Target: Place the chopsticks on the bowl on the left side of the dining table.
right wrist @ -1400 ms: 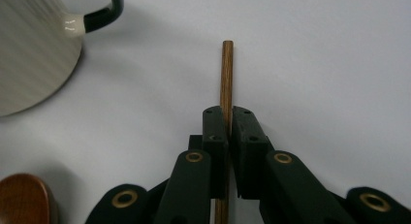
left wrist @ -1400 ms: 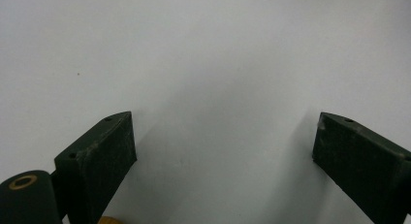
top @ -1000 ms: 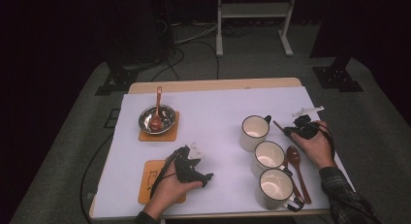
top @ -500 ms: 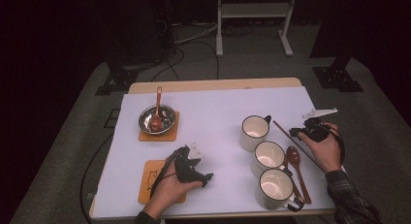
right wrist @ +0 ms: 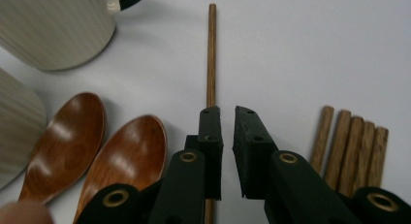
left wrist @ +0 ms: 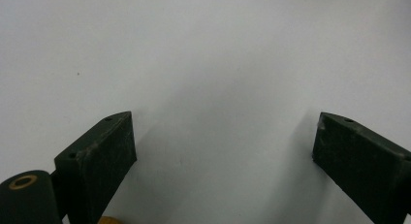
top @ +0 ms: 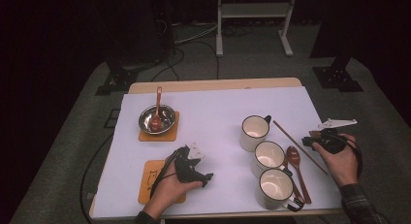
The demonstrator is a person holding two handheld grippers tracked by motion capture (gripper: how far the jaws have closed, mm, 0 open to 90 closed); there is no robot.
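Observation:
My right gripper [top: 307, 140] is at the table's right edge, just right of a long wooden chopstick [top: 300, 146]. Its jaws [right wrist: 227, 151] stand almost together with a thin gap and nothing between them. The chopstick [right wrist: 212, 54] runs under the left jaw. Two brown wooden spoons [right wrist: 68, 141] [right wrist: 128, 156] lie left of it, and several more chopsticks [right wrist: 354, 146] lie to the right. My left gripper [top: 207, 177] rests near the front edge beside an orange coaster [top: 152, 178]. Its jaws [left wrist: 223, 151] stand wide open over bare white table.
Three white mugs [top: 254, 132] [top: 269, 156] [top: 275, 187] stand in a diagonal row at the right. A metal bowl [top: 165, 116] holding a spoon [top: 157, 103] sits on a second coaster [top: 145, 136] at the back left. The white table top [top: 218, 107] spreads between them.
My right hand has carried its gripper to the right and nearer, away from the mugs toward the table's right edge. The left hand has stayed put.

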